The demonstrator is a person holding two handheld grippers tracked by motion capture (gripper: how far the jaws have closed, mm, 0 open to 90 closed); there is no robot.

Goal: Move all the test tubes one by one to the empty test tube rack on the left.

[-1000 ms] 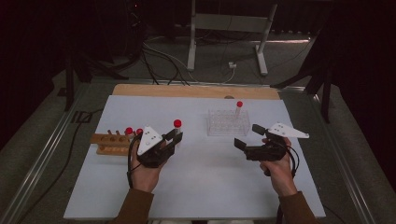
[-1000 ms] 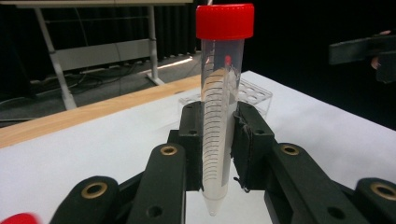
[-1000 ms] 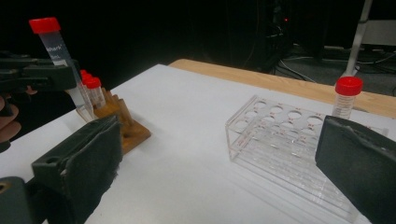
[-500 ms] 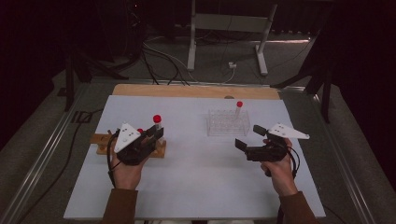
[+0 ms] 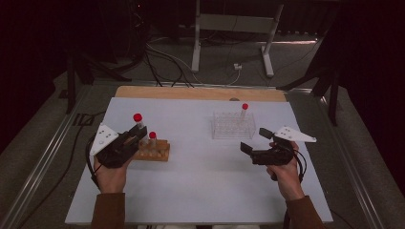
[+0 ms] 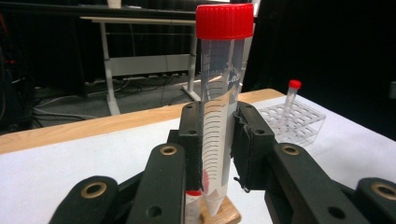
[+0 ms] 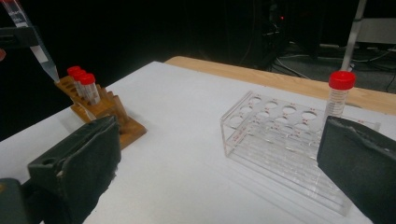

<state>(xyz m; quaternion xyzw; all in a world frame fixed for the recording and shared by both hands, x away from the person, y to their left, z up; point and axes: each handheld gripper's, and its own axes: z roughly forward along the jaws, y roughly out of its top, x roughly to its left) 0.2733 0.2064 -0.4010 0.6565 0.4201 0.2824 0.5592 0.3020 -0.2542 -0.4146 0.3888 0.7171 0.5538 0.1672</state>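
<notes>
The red-capped centrifuge tube [image 6: 219, 116] is clamped upright in your left claw [image 5: 135, 137], its conical tip just above the wooden rack [image 5: 154, 151] on the left of the white counter [image 5: 200, 191]. Other red-capped tubes [image 7: 83, 83] stand in that rack. Your right claw [image 5: 257, 140] hovers with its jaws spread wide and nothing between them, near the clear plastic rack [image 5: 231, 126], where one capped tube [image 5: 244, 112] stands at the far right corner.
</notes>
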